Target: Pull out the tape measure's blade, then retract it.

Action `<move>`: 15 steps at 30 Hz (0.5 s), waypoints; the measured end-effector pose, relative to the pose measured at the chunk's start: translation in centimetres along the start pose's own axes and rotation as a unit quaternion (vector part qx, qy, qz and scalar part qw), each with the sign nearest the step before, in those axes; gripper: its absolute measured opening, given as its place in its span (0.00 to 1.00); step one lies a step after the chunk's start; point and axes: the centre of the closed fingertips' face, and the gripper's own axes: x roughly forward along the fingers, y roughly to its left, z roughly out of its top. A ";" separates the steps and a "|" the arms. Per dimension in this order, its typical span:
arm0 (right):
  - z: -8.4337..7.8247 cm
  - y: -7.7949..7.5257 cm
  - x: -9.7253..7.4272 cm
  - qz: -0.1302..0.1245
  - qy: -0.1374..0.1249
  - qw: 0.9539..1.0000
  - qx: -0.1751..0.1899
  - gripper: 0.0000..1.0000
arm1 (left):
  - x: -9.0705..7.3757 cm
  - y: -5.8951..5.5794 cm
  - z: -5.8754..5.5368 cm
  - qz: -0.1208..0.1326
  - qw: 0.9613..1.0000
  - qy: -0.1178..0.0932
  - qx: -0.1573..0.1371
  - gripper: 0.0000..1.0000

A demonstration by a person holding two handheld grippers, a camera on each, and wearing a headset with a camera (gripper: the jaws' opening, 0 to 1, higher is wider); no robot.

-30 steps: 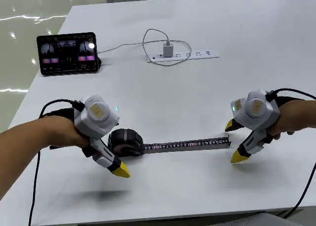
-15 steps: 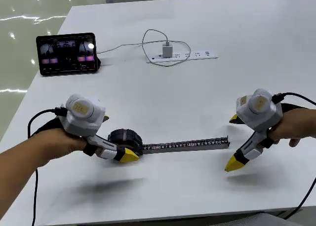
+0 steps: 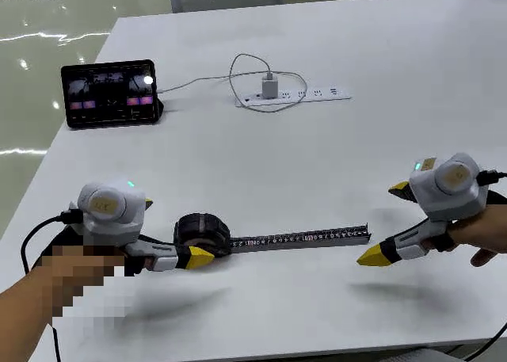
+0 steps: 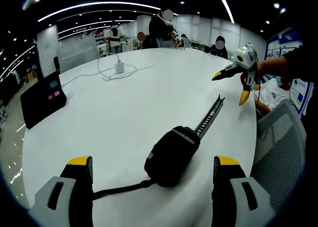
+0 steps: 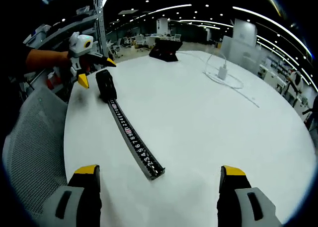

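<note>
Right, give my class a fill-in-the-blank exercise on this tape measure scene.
The left tool and the right tool both have ____ jaws.
The blade lies pulled out of the ____ case.
The case sits nearest the ____ tool.
Missing words: open, black, left.

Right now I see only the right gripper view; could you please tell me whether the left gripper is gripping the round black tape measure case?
Observer: No; the left gripper view shows the left gripper open, the round black tape measure case between its yellow tips, untouched.
Operator: Does anything trail from it?
Observer: A thin black strap runs from it back toward that gripper.
Operator: Is the tablet on?
Observer: Yes, the head view shows the black tablet's screen lit.
</note>
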 end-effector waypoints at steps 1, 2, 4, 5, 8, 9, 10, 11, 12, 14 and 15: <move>-0.1 0.0 -0.3 -0.004 -0.006 1.000 0.004 0.99 | -0.4 0.1 0.2 0.001 1.000 -0.017 -0.021 0.99; -0.2 -0.3 -0.6 -0.010 -0.006 1.000 0.007 0.99 | -0.7 0.2 0.5 0.005 0.999 -0.030 -0.024 0.99; -0.2 -0.6 -1.2 -0.025 -0.023 0.999 0.014 0.99 | -1.4 0.3 -0.1 0.008 0.999 -0.029 -0.027 0.99; -0.3 -0.7 -1.5 -0.032 -0.024 0.999 0.017 0.99 | -1.5 0.3 -0.3 0.009 0.999 -0.029 -0.029 0.99; -0.5 -0.7 -2.5 -0.046 -0.038 0.998 0.022 0.99 | -2.1 0.6 -0.9 0.027 0.999 -0.029 -0.024 0.99; -0.8 -0.6 -2.8 -0.048 -0.036 0.998 0.028 0.99 | -2.5 0.5 -0.9 0.030 0.999 -0.037 -0.025 0.99; -1.0 -0.5 -2.9 -0.050 -0.035 0.998 0.025 0.99 | -2.7 0.4 -1.0 0.030 0.998 -0.040 -0.027 0.99; -1.2 -0.5 -3.1 -0.055 -0.035 0.998 0.020 0.99 | -2.9 0.4 -1.1 0.032 0.998 -0.043 -0.029 0.99; -1.5 -0.4 -3.4 -0.058 -0.036 0.997 0.020 0.99 | -3.2 0.3 -1.2 0.035 0.998 -0.046 -0.029 0.99; -1.9 -0.4 -3.9 -0.064 -0.037 0.997 0.022 0.99 | -3.5 0.3 -1.6 0.041 0.998 -0.048 -0.026 0.99; -2.1 -0.4 -4.1 -0.067 -0.037 0.997 0.022 0.99 | -3.6 0.3 -1.8 0.042 0.998 -0.049 -0.027 0.99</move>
